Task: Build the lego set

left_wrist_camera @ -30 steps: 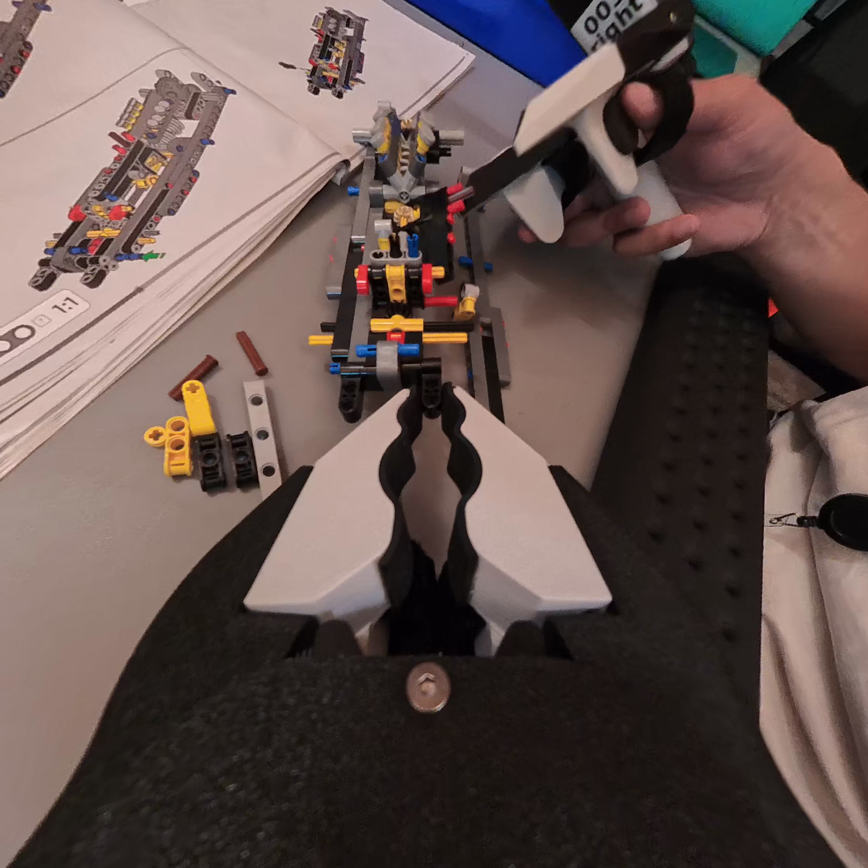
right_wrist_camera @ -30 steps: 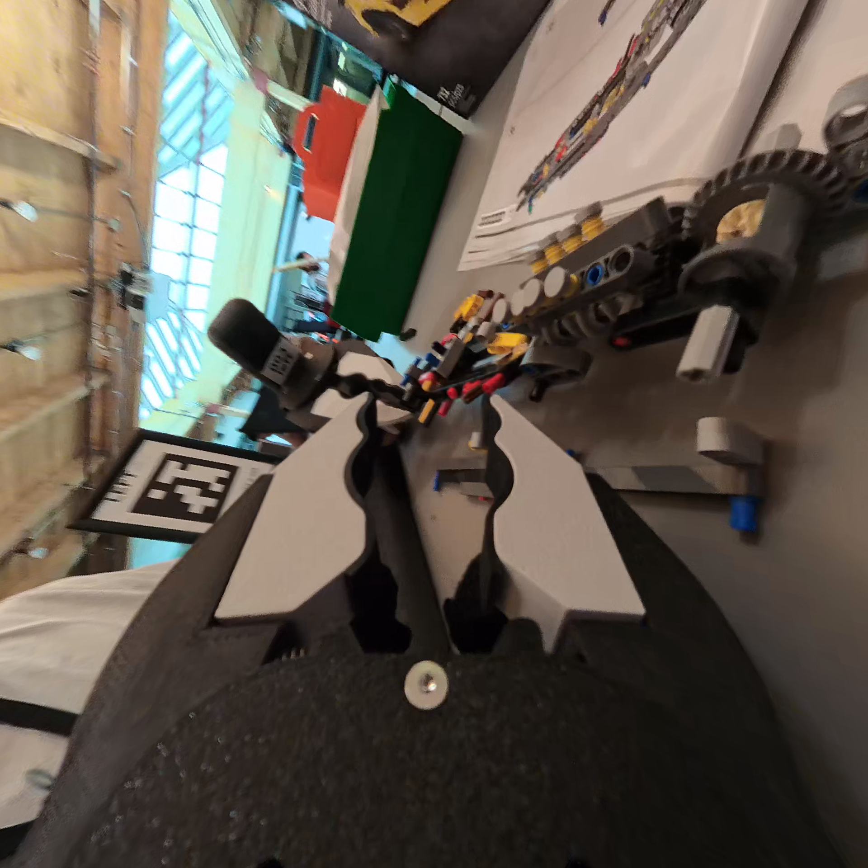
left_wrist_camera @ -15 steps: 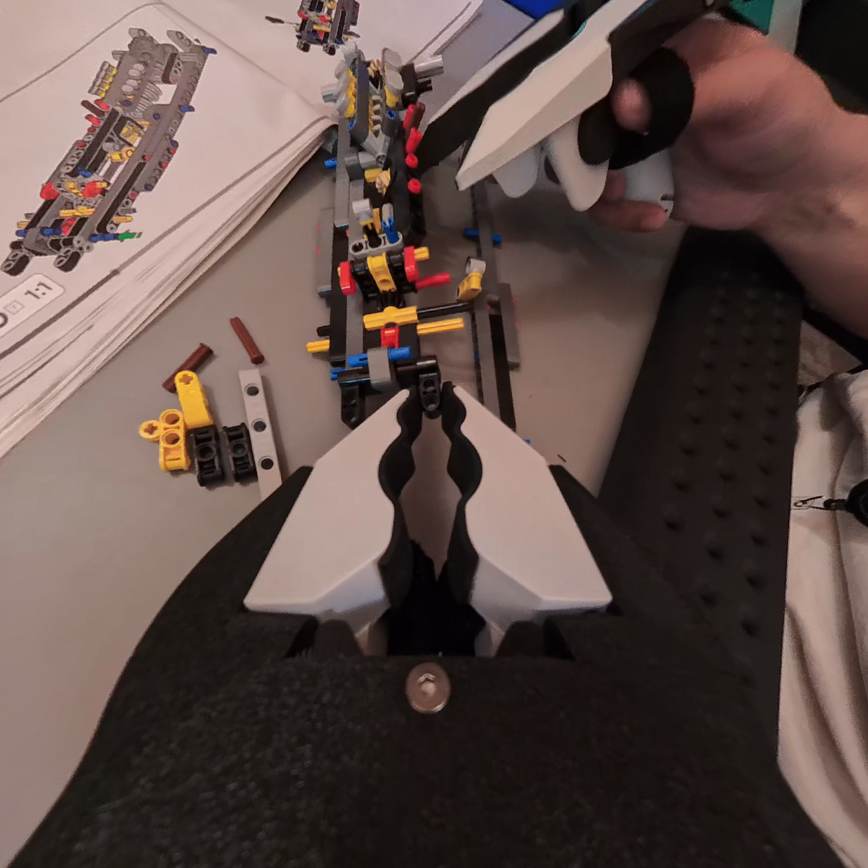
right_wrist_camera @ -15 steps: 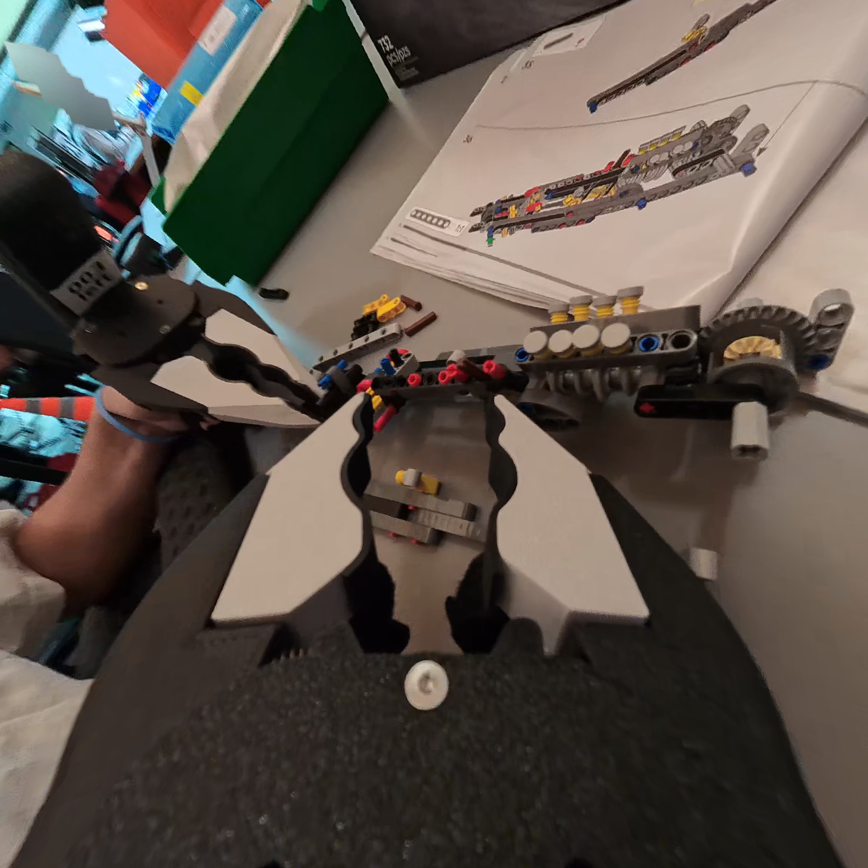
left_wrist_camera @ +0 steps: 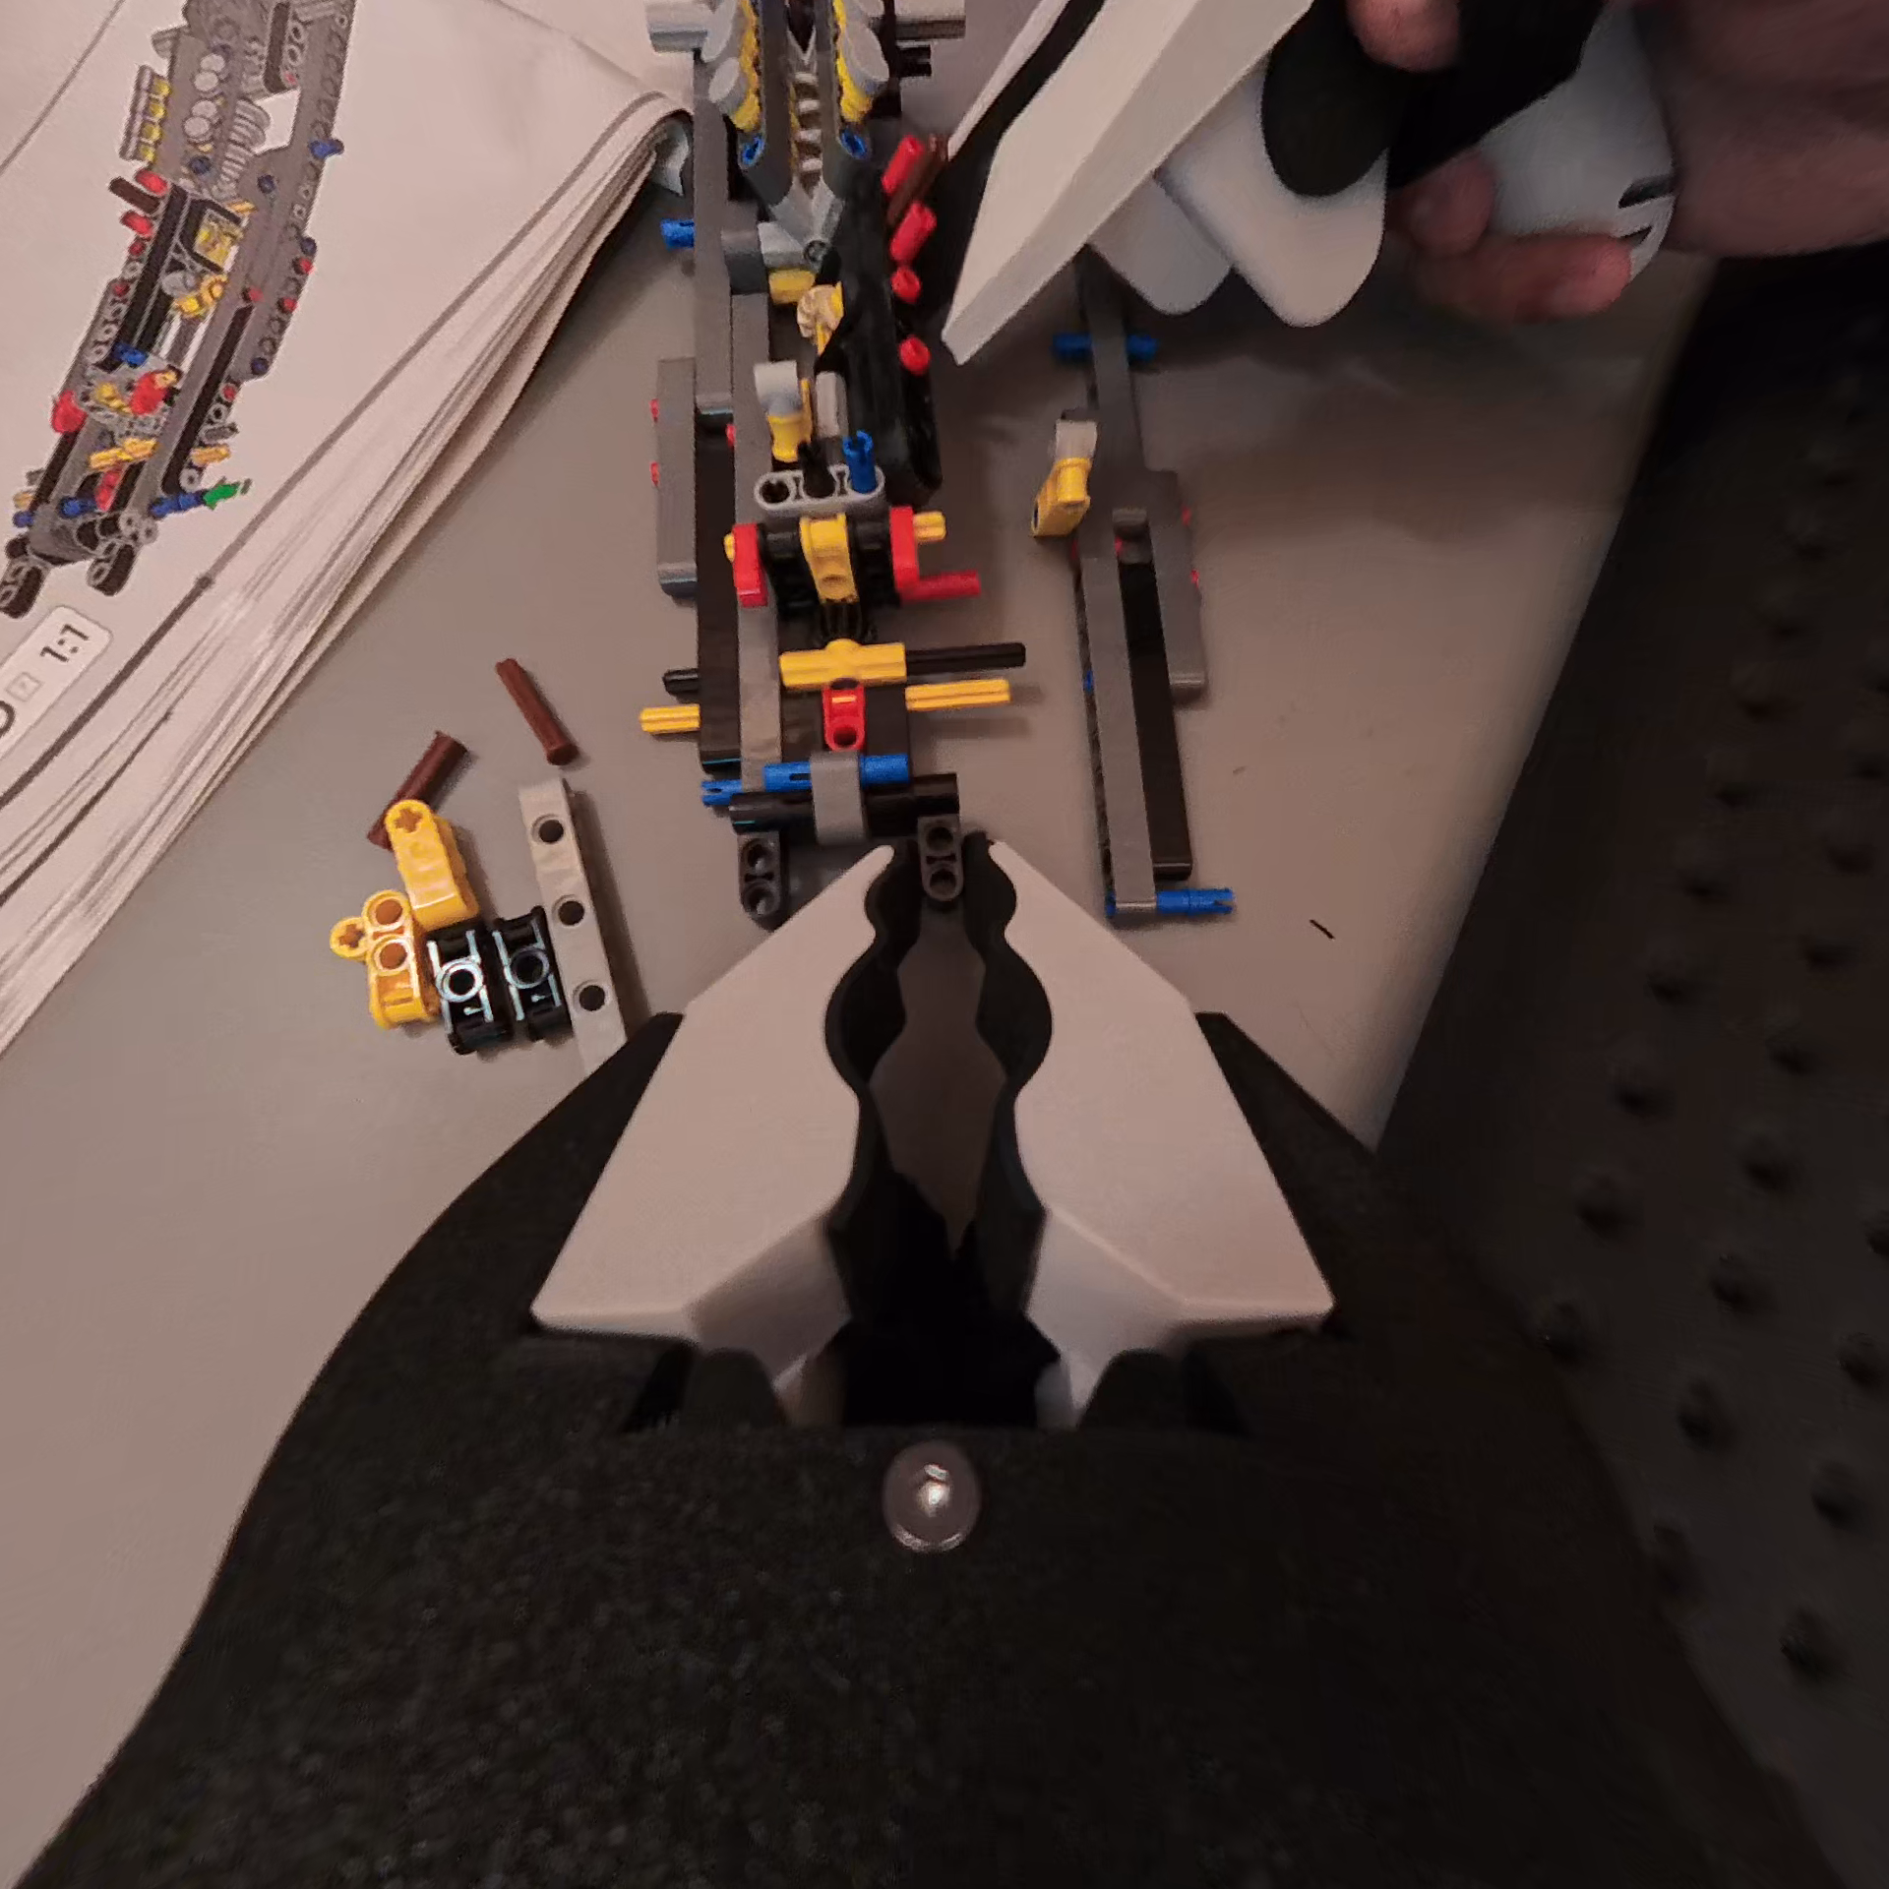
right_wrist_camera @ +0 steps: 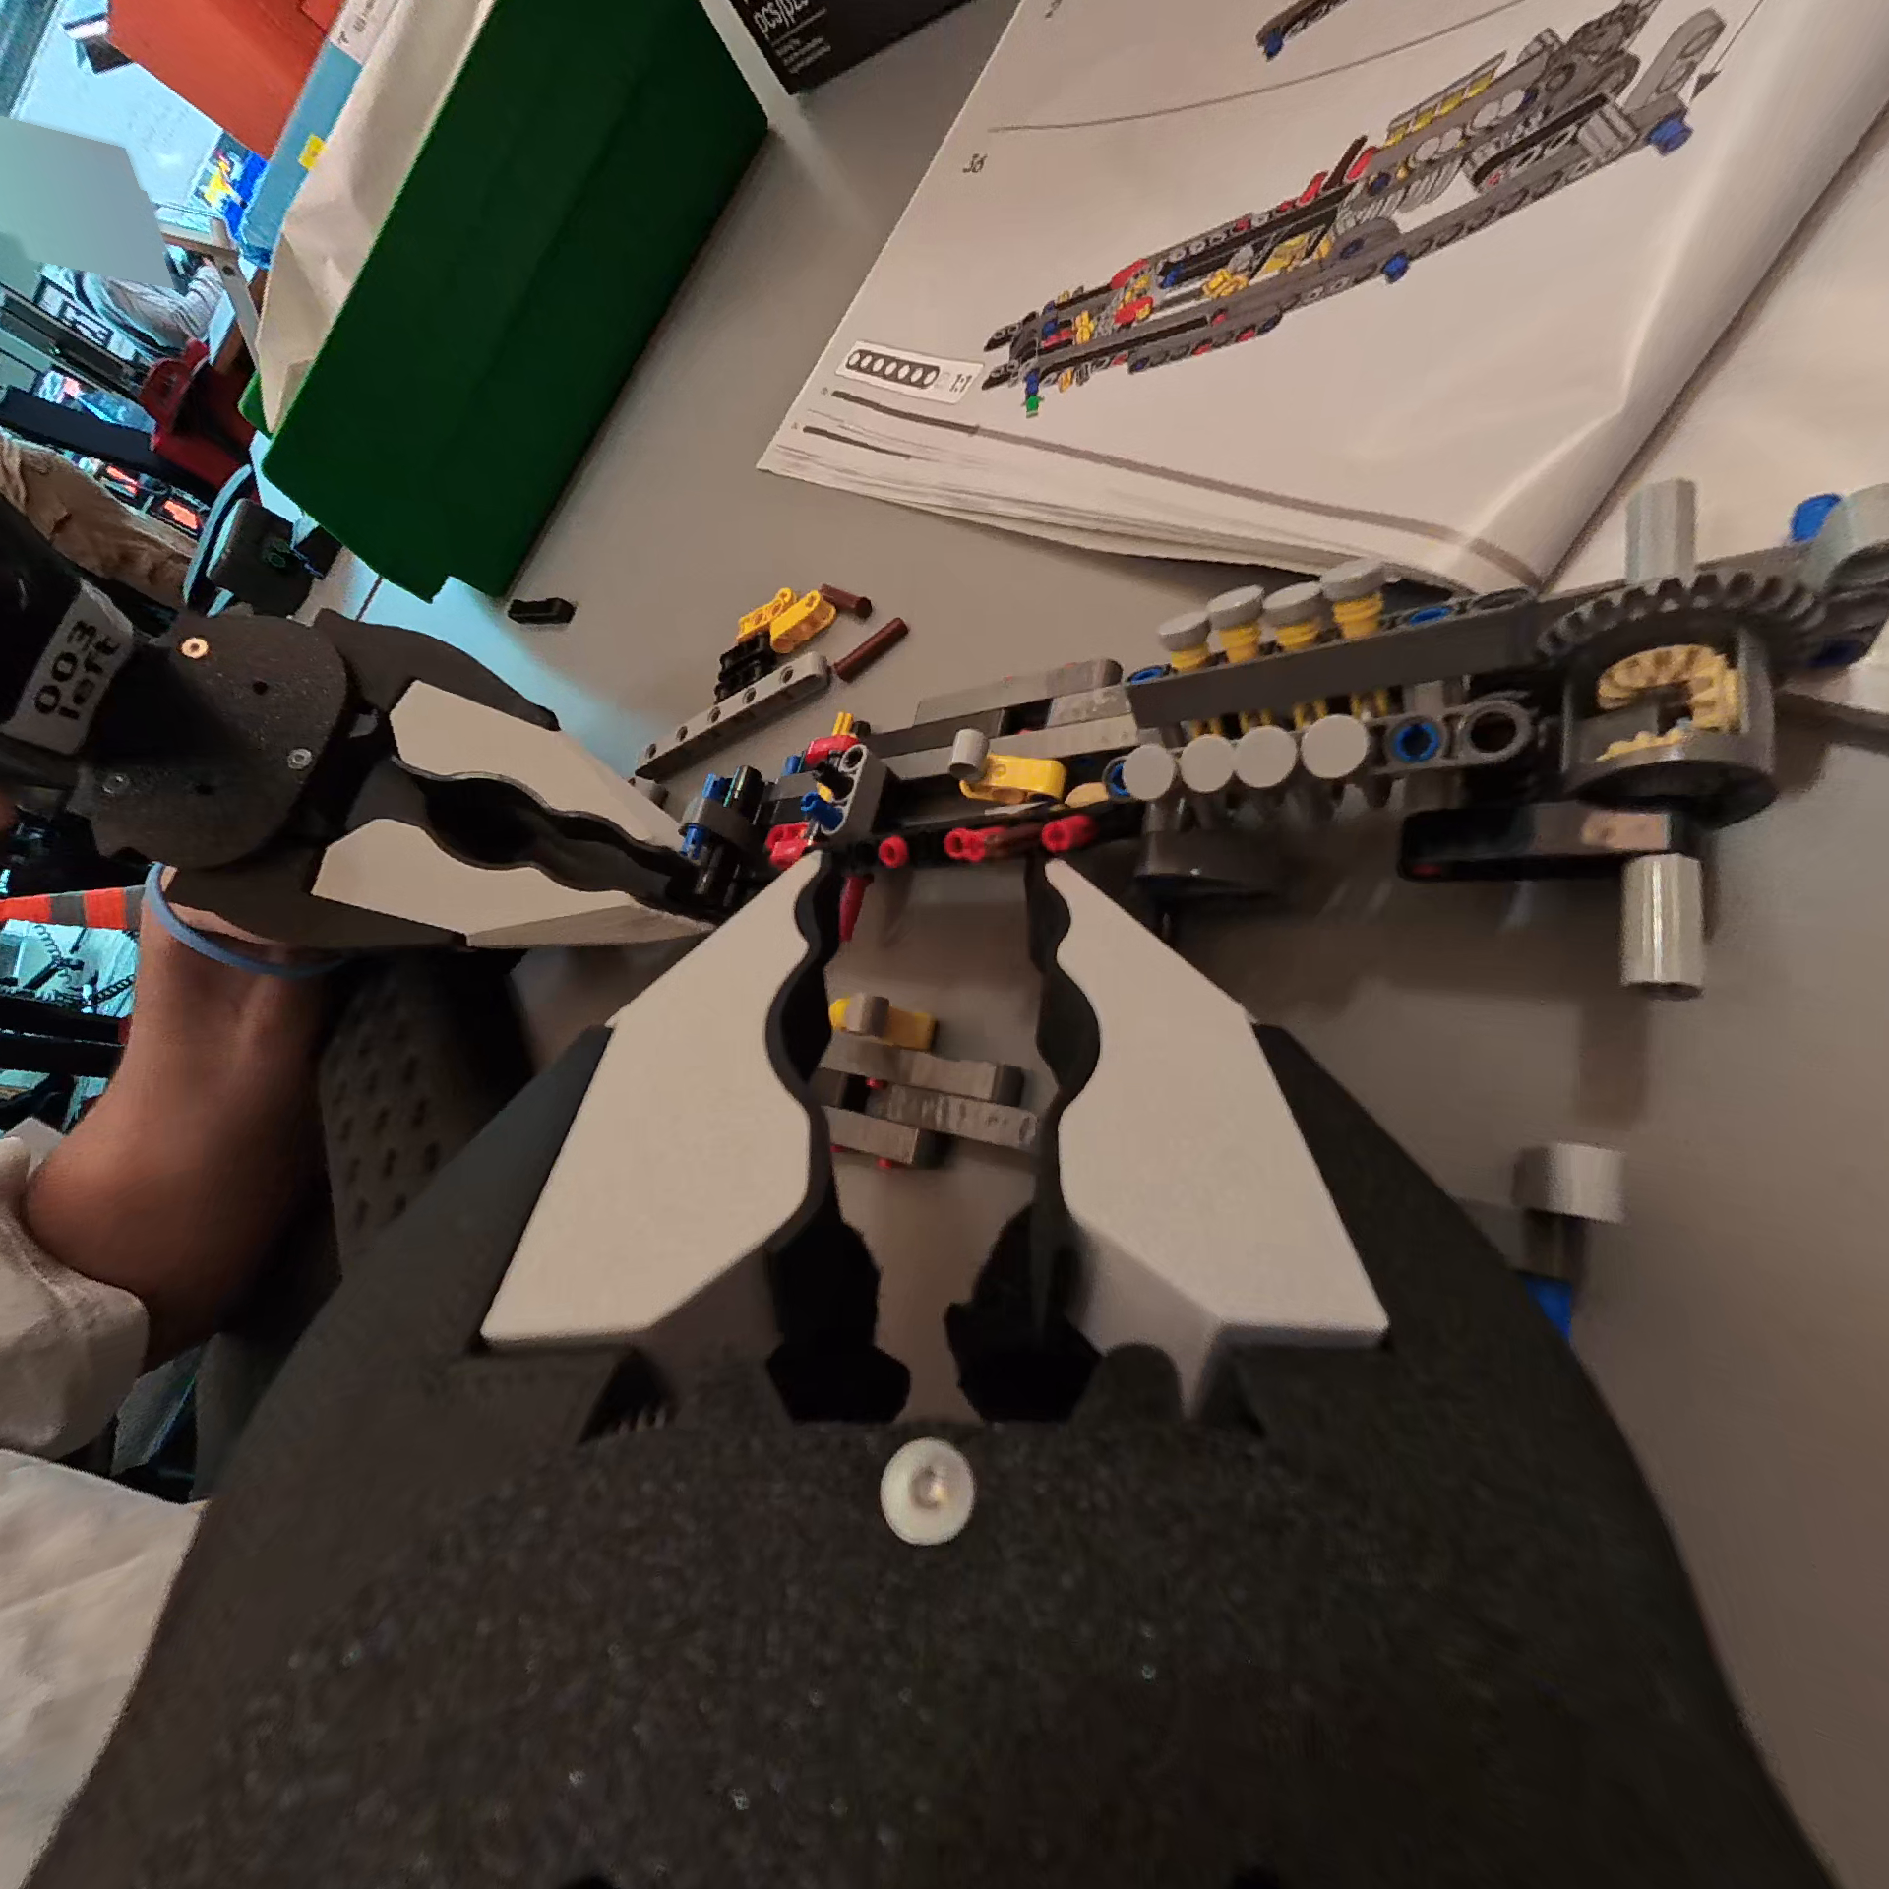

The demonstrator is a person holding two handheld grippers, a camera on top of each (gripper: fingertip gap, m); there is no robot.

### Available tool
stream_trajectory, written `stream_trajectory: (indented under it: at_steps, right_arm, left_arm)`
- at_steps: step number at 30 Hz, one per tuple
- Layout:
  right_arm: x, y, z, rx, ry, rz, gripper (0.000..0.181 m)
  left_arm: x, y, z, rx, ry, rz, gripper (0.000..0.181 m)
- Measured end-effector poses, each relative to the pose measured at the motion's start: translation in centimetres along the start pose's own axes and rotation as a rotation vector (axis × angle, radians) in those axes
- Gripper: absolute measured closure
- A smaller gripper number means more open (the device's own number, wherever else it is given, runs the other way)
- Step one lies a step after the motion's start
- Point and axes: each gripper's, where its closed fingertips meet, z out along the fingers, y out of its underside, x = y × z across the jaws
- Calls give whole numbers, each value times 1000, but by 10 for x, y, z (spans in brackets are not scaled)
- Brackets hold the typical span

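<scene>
Left wrist view: my left hand-held gripper (left_wrist_camera: 940, 869) pinches the black end connector (left_wrist_camera: 938, 867) of the chassis (left_wrist_camera: 818, 572) on the desk (left_wrist_camera: 256, 1176). Right hand-held gripper (right_wrist_camera: 935, 879) gapes at its side rail. Light, rigid, snap-fragile; I'd grip beams.

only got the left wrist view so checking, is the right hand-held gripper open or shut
observer: open. the right hand-held gripper has its jaws apart at the model's row of red pins, clamping nothing

operator: what's at the model's far end, it's cut off for me

observer: a large dark grey gear around a tan bevel gear

operator: any loose parts i can't see

observer: one small black piece on the table beside the green box
</scene>
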Motion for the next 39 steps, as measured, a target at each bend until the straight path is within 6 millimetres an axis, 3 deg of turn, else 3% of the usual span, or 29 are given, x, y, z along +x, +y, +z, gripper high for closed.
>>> stream_trajectory:
  at_steps: [6,11,17,19,22,27,36,39]
  right_arm:
    - [-2,1,-1,10,-49,35,146]
    - [-4,1,-1,4,-47,7,146]
    - [-6,-1,0,-2,-76,22,146]
    - [-6,-1,0,-4,-82,22,146]
    - [-6,-1,0,-6,-92,30,146]
    - [-6,0,0,-8,-100,39,146]
    - [-8,2,-3,-19,-118,31,145]
    - [-12,18,-15,-83,-102,-99,141]
  left_arm:
    - [2,1,0,-4,-13,33,174]
    - [6,-8,-11,58,27,-7,150]
    - [0,-63,-36,237,52,-32,142]
    - [-15,-72,-23,202,-16,-3,133]
    - [-25,-65,7,80,-39,32,116]
    - [-27,-56,29,13,-45,66,124]
    - [-27,-52,41,-5,-28,49,140]
    - [-26,-52,40,-1,-11,34,140]
